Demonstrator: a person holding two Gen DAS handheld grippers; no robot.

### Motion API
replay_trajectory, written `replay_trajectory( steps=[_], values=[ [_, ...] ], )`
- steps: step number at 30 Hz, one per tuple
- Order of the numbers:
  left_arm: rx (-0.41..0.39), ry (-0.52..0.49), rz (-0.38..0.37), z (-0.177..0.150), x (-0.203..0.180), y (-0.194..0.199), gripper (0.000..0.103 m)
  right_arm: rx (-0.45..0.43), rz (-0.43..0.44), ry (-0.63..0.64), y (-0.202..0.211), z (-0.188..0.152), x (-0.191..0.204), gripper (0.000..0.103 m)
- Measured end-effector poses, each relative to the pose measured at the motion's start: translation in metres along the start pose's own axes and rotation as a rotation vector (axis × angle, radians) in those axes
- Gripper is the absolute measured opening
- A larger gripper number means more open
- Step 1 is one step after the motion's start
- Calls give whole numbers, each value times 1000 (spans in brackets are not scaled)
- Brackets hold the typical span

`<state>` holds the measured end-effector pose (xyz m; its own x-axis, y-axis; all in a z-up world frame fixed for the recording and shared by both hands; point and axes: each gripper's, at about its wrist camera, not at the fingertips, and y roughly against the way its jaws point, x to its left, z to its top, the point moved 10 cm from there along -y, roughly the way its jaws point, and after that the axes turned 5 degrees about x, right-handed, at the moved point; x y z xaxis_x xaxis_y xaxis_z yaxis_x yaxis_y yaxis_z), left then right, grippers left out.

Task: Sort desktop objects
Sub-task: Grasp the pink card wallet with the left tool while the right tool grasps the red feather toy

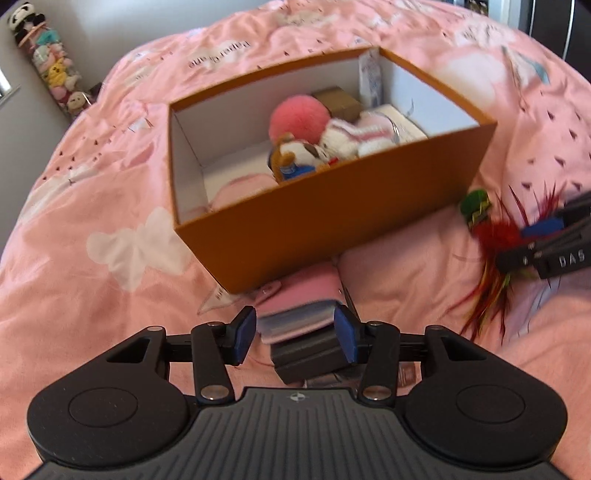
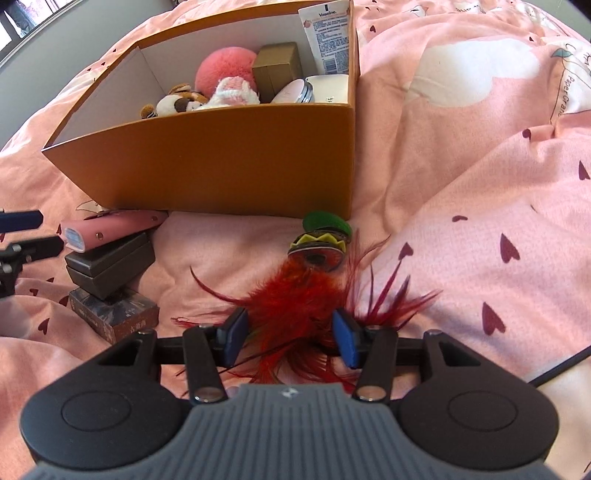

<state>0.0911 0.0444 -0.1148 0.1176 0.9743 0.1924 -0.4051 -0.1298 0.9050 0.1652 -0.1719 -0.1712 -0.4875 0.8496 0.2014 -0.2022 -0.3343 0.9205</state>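
Note:
An orange box (image 1: pixel 325 218) (image 2: pixel 221 162) sits on the pink bedspread and holds a pink pompom (image 1: pixel 297 118), plush toys (image 1: pixel 314 151), a gold box (image 2: pixel 279 68) and a Vaseline tube (image 2: pixel 328 33). My left gripper (image 1: pixel 295 334) is open, its pads either side of a pink card wallet (image 1: pixel 299 306) (image 2: pixel 110 229) that lies on a dark grey box (image 1: pixel 314 354) (image 2: pixel 110 266). My right gripper (image 2: pixel 291 339) is open around the red feathers of a feather toy (image 2: pixel 295 295) with a green cap (image 2: pixel 325 225); the toy (image 1: pixel 491 236) also shows in the left wrist view.
A dark printed carton (image 2: pixel 118 317) lies under the grey box. A tube of small plush toys (image 1: pixel 48 62) stands beside the bed at far left. The pink bedspread (image 2: pixel 480 184) is rumpled to the right of the box.

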Motion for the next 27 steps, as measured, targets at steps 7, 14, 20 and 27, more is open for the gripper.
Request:
replay_trajectory(
  steps=[7, 14, 20, 27],
  values=[
    [43, -27, 81, -6, 5, -15, 55, 23, 2, 21, -3, -2, 2, 53],
    [44, -74, 96, -6, 1, -25, 54, 32, 6, 26, -4, -3, 2, 53],
    [9, -97, 125, 0, 2, -22, 53, 32, 10, 25, -5, -4, 2, 53],
    [-7, -229, 172, 6, -1, -23, 53, 34, 10, 23, -5, -4, 2, 53]
  ],
)
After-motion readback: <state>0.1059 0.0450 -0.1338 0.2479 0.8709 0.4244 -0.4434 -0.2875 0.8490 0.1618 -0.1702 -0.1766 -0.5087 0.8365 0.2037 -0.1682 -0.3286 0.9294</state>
